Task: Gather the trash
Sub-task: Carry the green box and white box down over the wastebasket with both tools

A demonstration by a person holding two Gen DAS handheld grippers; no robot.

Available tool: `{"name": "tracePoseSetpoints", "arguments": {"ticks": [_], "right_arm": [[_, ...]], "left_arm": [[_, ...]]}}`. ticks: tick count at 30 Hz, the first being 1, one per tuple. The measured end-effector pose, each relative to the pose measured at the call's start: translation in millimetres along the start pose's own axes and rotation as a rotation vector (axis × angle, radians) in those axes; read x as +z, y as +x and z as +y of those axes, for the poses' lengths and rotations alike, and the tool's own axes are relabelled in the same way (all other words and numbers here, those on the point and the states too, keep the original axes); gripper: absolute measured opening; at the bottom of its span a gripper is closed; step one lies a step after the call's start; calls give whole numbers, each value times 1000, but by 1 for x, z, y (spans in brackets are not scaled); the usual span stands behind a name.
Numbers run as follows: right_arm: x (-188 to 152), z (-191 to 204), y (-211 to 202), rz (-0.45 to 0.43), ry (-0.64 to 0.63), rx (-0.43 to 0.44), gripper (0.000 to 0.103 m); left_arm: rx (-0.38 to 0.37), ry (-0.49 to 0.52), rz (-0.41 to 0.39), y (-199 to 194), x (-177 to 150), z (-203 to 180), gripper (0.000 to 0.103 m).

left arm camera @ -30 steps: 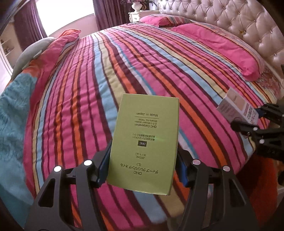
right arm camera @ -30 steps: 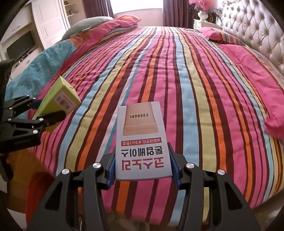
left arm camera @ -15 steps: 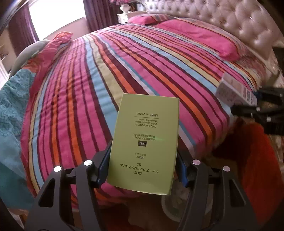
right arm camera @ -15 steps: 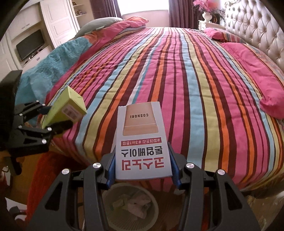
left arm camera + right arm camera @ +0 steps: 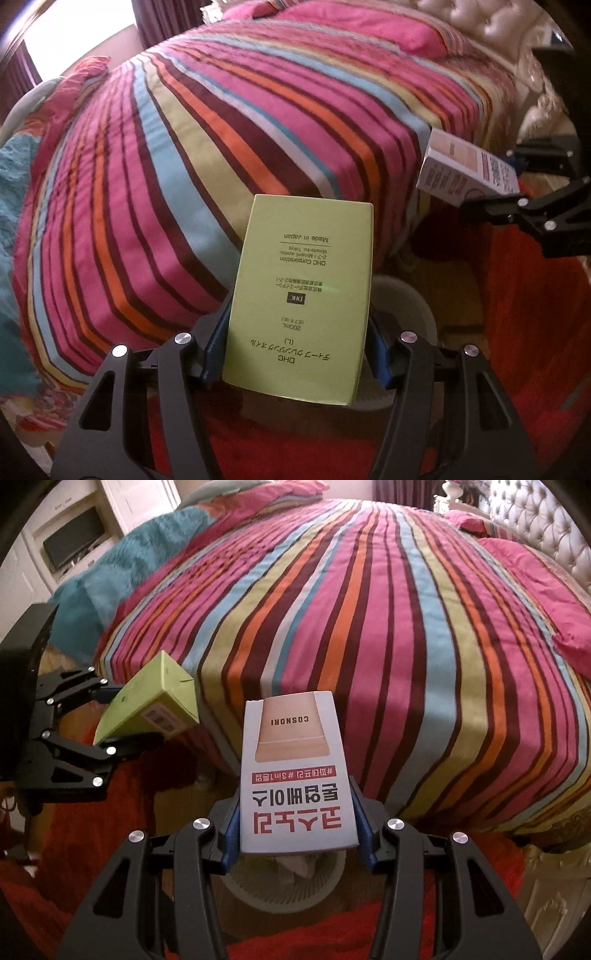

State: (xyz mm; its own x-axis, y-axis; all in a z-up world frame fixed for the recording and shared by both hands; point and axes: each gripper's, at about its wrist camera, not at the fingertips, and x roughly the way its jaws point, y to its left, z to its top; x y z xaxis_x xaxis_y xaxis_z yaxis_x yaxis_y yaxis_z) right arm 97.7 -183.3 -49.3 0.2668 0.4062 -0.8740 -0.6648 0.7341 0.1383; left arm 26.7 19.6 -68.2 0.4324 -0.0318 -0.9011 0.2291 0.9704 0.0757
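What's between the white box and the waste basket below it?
Nothing; in the right wrist view the white box hangs directly over the waste basket, only air between them.

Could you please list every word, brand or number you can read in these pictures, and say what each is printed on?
Green box in the left claw:
"Made in Japan"
"DHC Corporation"
"DHC"
"200mL"
"(L)"
Its Japanese lines, address and barcode label are too small to read.

White box in the right claw:
"COSNORI"
Its Korean print is large but upside down; not transcribed.
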Motion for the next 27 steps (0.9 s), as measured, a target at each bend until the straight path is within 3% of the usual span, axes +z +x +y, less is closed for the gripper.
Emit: {"name": "tracePoseSetpoints", "arguments": {"ticks": [12,27], "right_arm": [[-30,10,42,177,1,17,47],[-46,5,126,510,79,61,47]], "left_arm": [[-50,56,148,41,-24,-25,60],[-103,73,365,116,-26,-46,60]]}}
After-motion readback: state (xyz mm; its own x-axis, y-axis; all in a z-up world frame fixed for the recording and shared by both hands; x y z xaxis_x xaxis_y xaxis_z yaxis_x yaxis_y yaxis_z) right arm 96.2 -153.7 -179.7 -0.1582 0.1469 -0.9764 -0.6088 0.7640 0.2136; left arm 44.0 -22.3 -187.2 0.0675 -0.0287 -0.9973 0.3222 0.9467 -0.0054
